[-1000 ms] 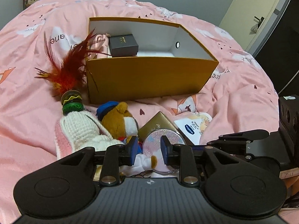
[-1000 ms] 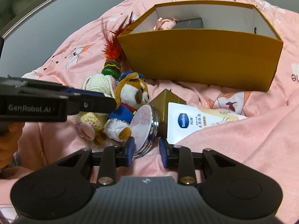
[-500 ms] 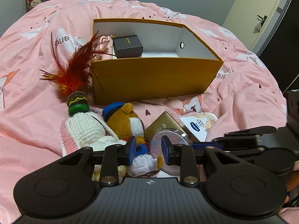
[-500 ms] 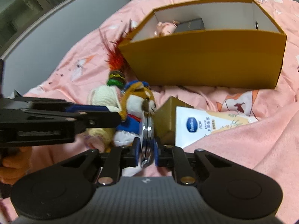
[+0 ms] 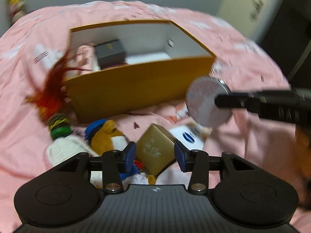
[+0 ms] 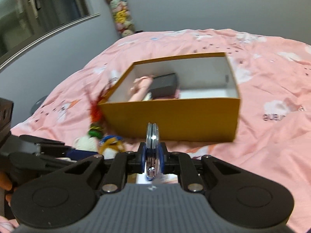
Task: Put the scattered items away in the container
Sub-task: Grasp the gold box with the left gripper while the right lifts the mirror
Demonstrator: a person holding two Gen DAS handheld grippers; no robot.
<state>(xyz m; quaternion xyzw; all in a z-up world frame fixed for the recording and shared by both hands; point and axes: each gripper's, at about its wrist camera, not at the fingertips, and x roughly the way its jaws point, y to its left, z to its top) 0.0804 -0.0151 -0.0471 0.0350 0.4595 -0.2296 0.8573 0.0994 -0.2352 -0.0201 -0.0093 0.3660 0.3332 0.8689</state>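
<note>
Feather toy (image 5: pixel 48 95) — motion-blurred; lotion tube (image 5: pixel 186 136) half-hidden

I am seeing the round compact mirror (image 6: pixel 152 147) standing on edge, lifted clear of the pink bed (image 6: pixel 272 151), just in front of the yellow box's near wall. The yellow box (image 5: pixel 136 89) is sitting open on the bed, already holding a dark small box (image 5: pixel 110 53) and a pink item (image 6: pixel 141 85). The gold box (image 5: pixel 155 151), lotion tube (image 5: pixel 186 137), bear plush (image 5: pixel 108 136), knitted bunny (image 5: pixel 66 149) and feather toy (image 5: pixel 52 97) are lying scattered before it.
</note>
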